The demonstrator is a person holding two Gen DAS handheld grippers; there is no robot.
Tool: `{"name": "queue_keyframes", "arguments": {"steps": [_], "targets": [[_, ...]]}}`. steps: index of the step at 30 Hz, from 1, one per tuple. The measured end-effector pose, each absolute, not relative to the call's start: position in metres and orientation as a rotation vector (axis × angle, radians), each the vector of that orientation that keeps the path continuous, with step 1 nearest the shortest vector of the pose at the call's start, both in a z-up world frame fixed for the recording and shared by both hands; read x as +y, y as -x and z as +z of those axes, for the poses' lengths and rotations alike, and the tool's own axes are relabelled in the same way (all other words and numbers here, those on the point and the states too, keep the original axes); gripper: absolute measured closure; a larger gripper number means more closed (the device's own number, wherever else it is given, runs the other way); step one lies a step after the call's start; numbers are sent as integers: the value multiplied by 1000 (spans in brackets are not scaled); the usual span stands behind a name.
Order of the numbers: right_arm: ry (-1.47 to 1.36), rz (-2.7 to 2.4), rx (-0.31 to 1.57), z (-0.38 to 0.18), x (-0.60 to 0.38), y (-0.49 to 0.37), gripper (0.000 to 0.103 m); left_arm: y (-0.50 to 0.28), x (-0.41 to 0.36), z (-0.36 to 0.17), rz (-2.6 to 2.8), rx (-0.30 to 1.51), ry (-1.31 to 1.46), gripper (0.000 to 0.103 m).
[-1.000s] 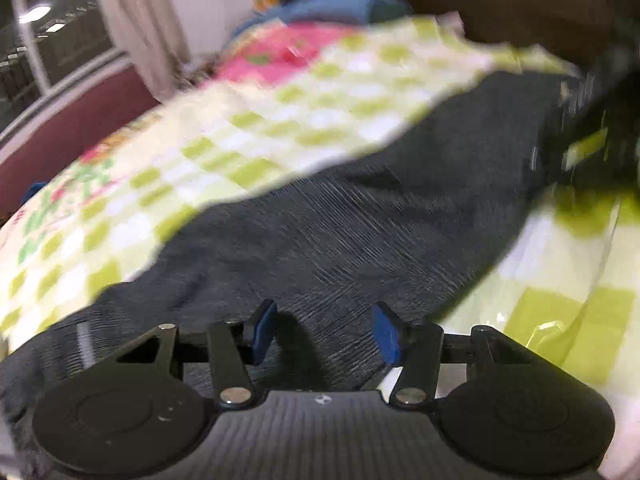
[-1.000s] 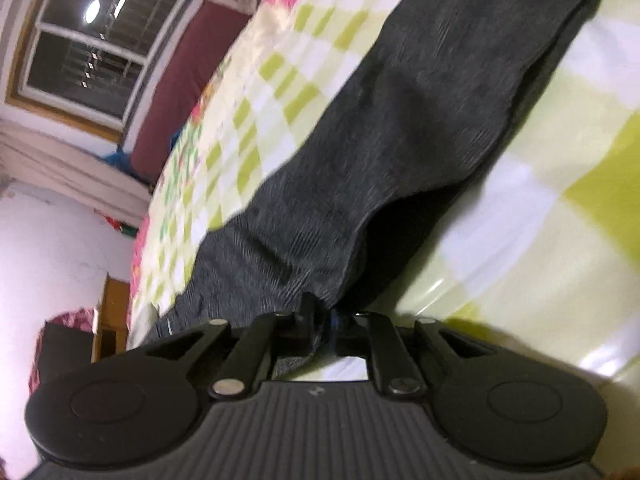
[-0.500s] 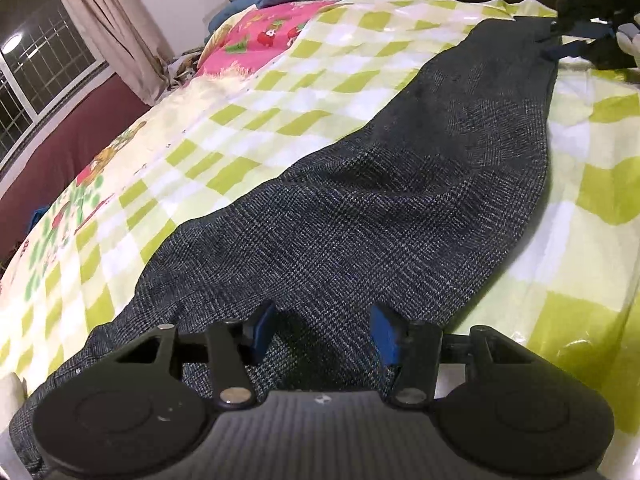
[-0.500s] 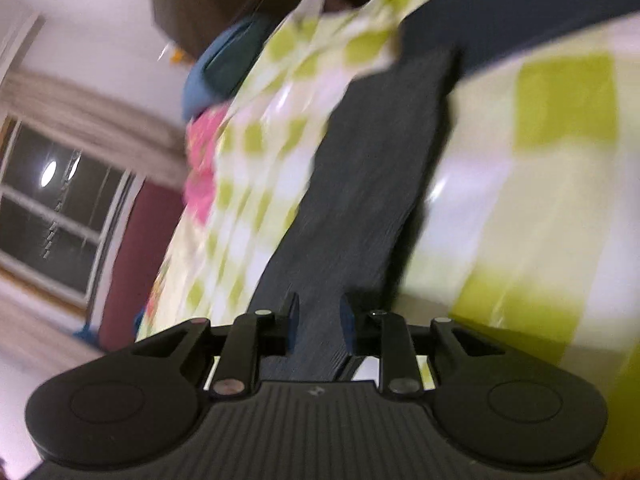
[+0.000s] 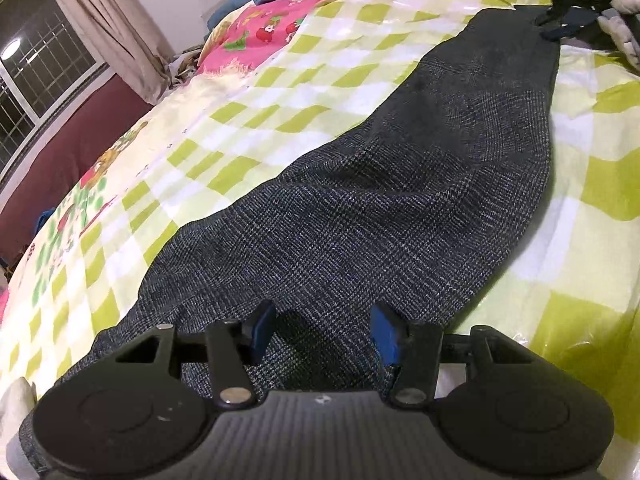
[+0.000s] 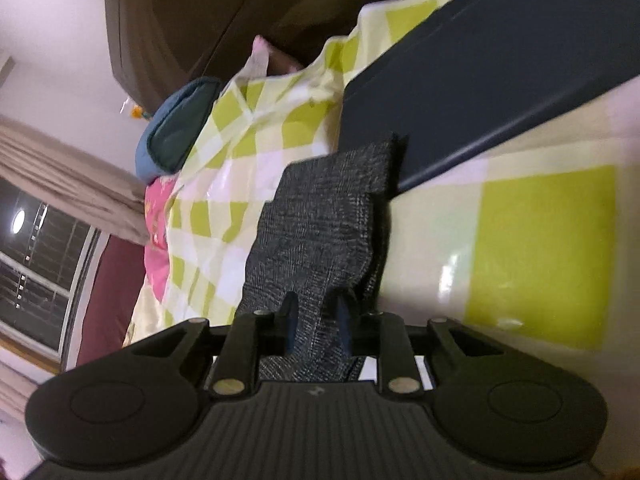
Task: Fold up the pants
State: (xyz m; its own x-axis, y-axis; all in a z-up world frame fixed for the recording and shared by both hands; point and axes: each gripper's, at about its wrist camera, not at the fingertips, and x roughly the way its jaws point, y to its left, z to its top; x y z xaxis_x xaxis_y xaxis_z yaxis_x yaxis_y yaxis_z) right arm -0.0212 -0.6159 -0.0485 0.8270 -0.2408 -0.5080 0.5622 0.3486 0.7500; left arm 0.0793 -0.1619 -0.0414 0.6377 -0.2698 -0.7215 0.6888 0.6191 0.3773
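Dark grey, finely checked woven pants (image 5: 400,216) laid long and tapering across a glossy green-and-white checked bedspread (image 5: 248,120), running from near left to far right. Left gripper (image 5: 325,330) half-spread over the near end, blue pads (image 5: 262,326) clear of the cloth. Right gripper (image 6: 314,322) narrowly parted after just widening, hem between, seemingly unpinched though blurred.
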Motion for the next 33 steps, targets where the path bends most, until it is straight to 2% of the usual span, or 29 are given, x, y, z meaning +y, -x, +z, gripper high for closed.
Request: {"name": "queue_keyframes", "arguments": {"steps": [1, 6, 8, 13, 23, 28, 30, 33], "targets": [[-1053, -539, 332, -43, -613, 24, 76, -79, -162, -41, -602, 668, -700, 37], [-808, -561, 351, -16, -620, 19, 74, -79, -164, -41, -608, 664, -721, 37], [-759, -529, 375, -9, -635, 9, 64, -79, -165, -41, -606, 665, -727, 37], [-608, -467, 557, -5, -661, -26, 66, -81, -168, -40, -602, 671, -732, 37], [-458, -330, 631, -5, -638, -17, 65, -86, -174, -41, -601, 677, -735, 37], [-533, -325, 581, -11, -644, 1, 66, -84, -175, -42, -596, 668, -741, 37], [-488, -344, 581, -10, -640, -2, 68, -84, -176, -42, -596, 667, -746, 37], [-361, -363, 560, -3, -631, -7, 65, -83, -177, -42, -593, 668, -755, 37]]}}
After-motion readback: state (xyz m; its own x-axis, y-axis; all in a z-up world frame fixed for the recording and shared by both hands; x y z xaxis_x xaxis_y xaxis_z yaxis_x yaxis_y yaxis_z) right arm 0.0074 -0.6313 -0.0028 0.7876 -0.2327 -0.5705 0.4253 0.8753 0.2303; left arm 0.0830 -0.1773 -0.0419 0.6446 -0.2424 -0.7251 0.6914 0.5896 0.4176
